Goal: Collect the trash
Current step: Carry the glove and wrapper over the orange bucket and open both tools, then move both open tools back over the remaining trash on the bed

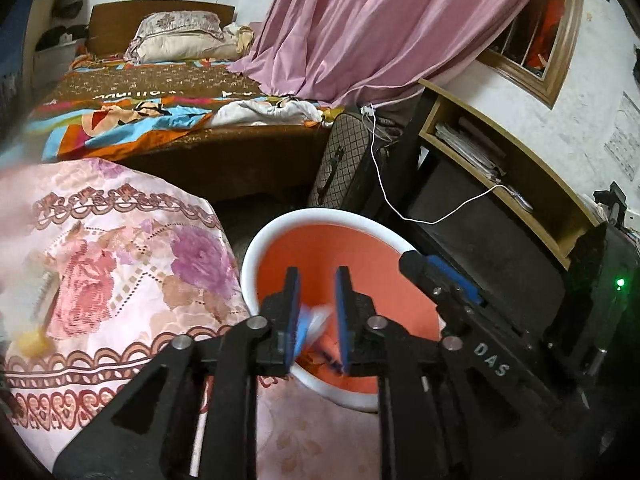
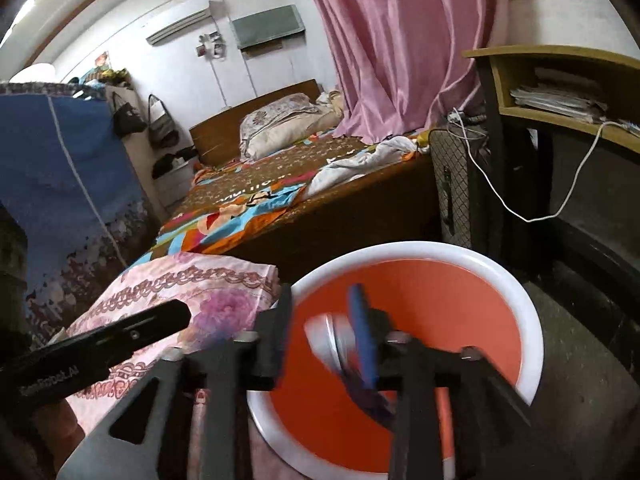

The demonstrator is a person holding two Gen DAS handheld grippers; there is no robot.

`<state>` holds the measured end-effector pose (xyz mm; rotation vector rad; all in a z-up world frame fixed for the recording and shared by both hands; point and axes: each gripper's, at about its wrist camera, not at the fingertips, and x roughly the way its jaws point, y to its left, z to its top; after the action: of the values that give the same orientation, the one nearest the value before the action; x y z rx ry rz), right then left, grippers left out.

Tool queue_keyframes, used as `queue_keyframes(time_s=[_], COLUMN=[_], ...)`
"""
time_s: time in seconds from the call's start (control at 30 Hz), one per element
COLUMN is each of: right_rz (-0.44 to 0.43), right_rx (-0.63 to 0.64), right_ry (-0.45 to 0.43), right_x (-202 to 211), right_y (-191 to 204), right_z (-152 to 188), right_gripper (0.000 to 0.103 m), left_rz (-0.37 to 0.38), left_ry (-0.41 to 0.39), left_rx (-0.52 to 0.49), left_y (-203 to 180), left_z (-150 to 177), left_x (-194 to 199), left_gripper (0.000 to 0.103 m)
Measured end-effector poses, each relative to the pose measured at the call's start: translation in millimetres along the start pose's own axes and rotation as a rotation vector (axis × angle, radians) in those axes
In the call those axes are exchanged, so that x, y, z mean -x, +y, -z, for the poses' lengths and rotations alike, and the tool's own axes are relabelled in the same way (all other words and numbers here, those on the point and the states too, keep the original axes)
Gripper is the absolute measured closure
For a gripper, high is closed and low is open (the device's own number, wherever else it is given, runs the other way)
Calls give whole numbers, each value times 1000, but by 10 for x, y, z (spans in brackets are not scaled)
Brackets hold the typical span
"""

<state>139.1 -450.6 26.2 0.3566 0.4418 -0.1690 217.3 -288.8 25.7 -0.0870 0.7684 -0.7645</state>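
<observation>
An orange bin with a white rim (image 1: 256, 256) stands beside the floral-cloth table (image 1: 120, 264); it also shows in the right wrist view (image 2: 532, 320). My left gripper (image 1: 318, 280) is open over the bin, and a blurred blue-white wrapper (image 1: 316, 322) sits loose between its fingers. My right gripper (image 2: 322, 300) is open over the bin, with a blurred white and blue wrapper (image 2: 324, 336) between its fingers, apparently loose. The right gripper's body (image 1: 472, 320) shows at the bin's right side in the left wrist view.
A yellow round item (image 1: 34, 342) and a blurred strip lie on the table's left. A bed (image 1: 168, 120), a checked suitcase (image 1: 348, 160), a wooden shelf (image 1: 500, 168) with a white cable, and a pink curtain (image 1: 380, 24) stand behind.
</observation>
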Motion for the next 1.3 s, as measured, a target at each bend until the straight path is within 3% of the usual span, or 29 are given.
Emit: queue_keyframes(time_s=[0.37, 0.47, 0.5, 0.77, 0.8, 0.87, 1.3], right_rz=[-11, -22, -31, -79, -83, -96, -246], right_rx=[11, 37, 45, 161, 177, 192, 314], right_ry=[-72, -113, -130, -233, -246, -270, -439], right_x=[103, 156, 178, 296, 303, 330, 539], right_y=[89, 205, 246, 724, 802, 893, 1600], right_z=[-73, -93, -97, -110, -98, -74, 155], right_gripper=[53, 34, 27, 11, 1, 0, 0], left_rz=[-64, -96, -116, -243, -262, -297, -553], left_ry=[-73, -110, -134, -360, -394, -452, -601], left_rx=[31, 45, 50, 85, 92, 97, 43], left_y=[186, 278, 321, 644, 689, 770, 1232], left_z=[42, 49, 56, 139, 167, 218, 601], left_x=[208, 348, 430, 1077, 1163, 1330, 2079], left_gripper=[73, 65, 61, 13, 12, 11, 11])
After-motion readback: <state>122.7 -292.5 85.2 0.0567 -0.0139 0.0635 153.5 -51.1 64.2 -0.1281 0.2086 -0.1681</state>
